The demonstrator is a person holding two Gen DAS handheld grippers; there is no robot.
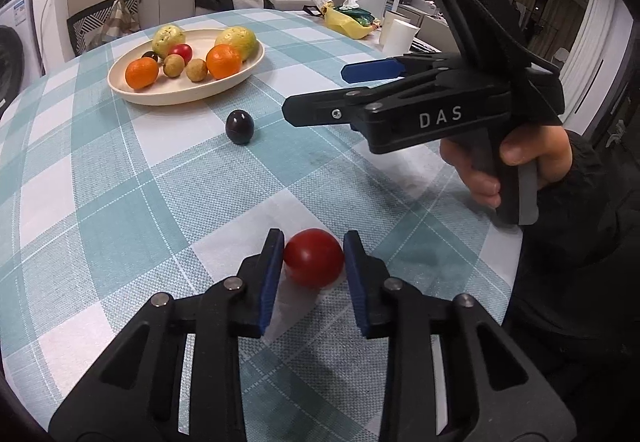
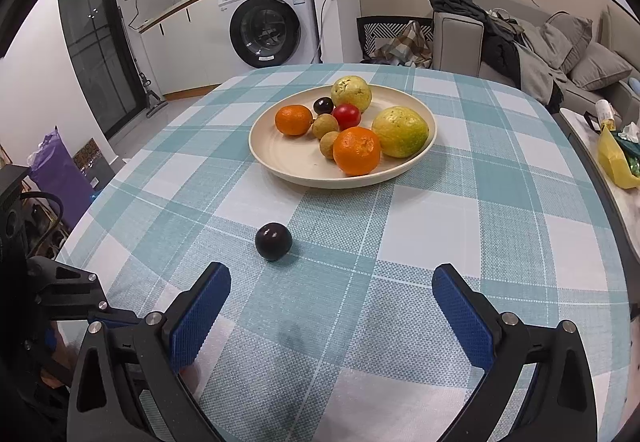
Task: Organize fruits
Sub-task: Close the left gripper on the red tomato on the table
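Blue pads frame the action: the left gripper (image 1: 314, 270) sits low over the checked tablecloth (image 1: 120, 182), near the table's close edge, its two fingers set either side of a red tomato (image 1: 314, 257). The left pad looks to be touching the skin, the right one sits just beside it, and whether there is real squeeze on the fruit I cannot tell. The tomato rests on the cloth, its underside lost behind its own curve.

Further in, a dark plum (image 1: 239, 127) stands alone mid-table, apart from everything. Beyond it, toward the far left edge, the cream plate (image 1: 180, 96) carries two oranges, two yellow-green fruits, a red tomato, two small brown fruits and a dark one half hidden behind the others.

Over on the right, the right gripper (image 1: 316, 90) hangs above the table, level and pointing left, gripped by a hand (image 1: 492, 170) wrapped round its handle; the sleeve melts into shadow at the frame's edge. From its own camera the right gripper (image 2: 332, 316) is spread wide with bare cloth between the pads, the plum (image 2: 273, 241) ahead and left of centre, the plate (image 2: 296, 166) behind. At that view's lower left corner, dark parts of the other gripper poke in, mostly cut off.
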